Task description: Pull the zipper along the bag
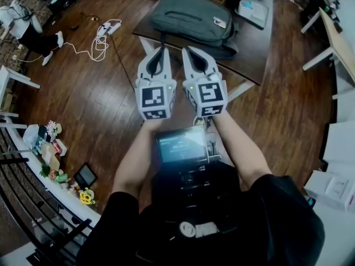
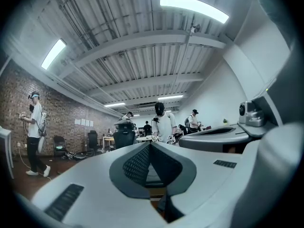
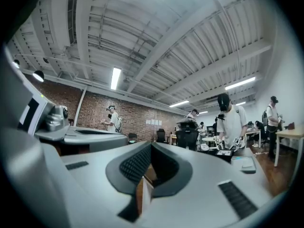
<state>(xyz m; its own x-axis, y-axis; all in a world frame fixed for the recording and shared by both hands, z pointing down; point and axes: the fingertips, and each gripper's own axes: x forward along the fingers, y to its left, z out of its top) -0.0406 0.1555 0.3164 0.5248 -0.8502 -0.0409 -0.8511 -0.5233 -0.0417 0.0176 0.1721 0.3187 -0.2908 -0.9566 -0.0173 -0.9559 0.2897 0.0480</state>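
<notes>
Left gripper (image 1: pixel 162 51) and right gripper (image 1: pixel 189 52) are held side by side, jaws closed on nothing, short of the bag (image 1: pixel 194 18) laid on the desk (image 1: pixel 252 46); its zipper cannot be made out.

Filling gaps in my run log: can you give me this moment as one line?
phase: pre-contact | left tongs: shut, empty | right tongs: shut, empty | bag: on table, untouched | pull: not started

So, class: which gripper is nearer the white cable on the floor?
Left. The left gripper is held to the right of the white cable; the right gripper is further right, beyond it.
</notes>
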